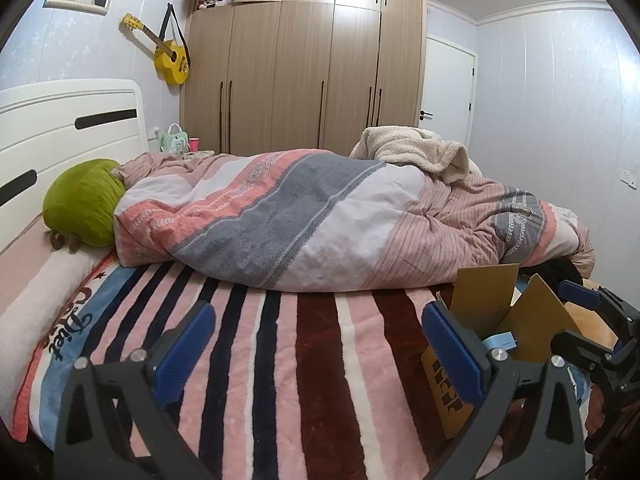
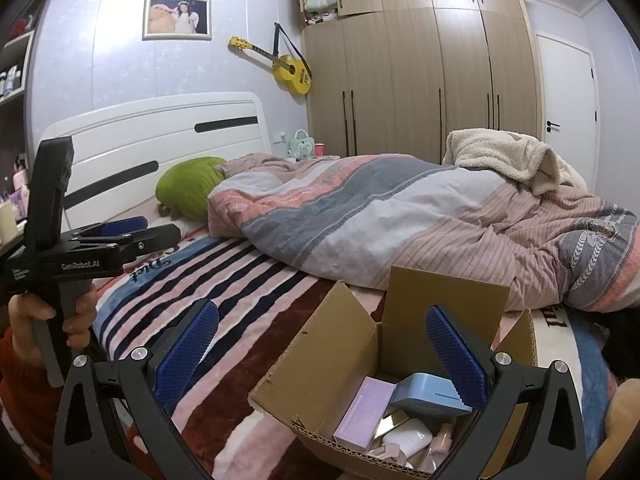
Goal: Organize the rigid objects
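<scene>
An open cardboard box (image 2: pixel 324 364) stands on the striped blanket (image 2: pixel 240 300) at the bed's near edge. Inside lie a lilac box (image 2: pixel 362 412), a blue tape dispenser (image 2: pixel 428 398), a white bottle (image 2: pixel 404 440) and other small items. My right gripper (image 2: pixel 320 354) is open and empty, just above the box's mouth. My left gripper (image 1: pixel 316 344) is open and empty over the blanket, left of the box (image 1: pixel 492 304). The left gripper also shows in the right wrist view (image 2: pixel 132 228), and the right gripper shows in the left wrist view (image 1: pixel 588 320).
A rumpled striped duvet (image 1: pixel 300 216) covers the far half of the bed, with a cream fleece blanket (image 1: pixel 416 148) on top. A green cushion (image 1: pixel 84 200) lies by the white headboard (image 1: pixel 68 120). A wardrobe (image 1: pixel 304 72) and door (image 1: pixel 448 84) stand behind.
</scene>
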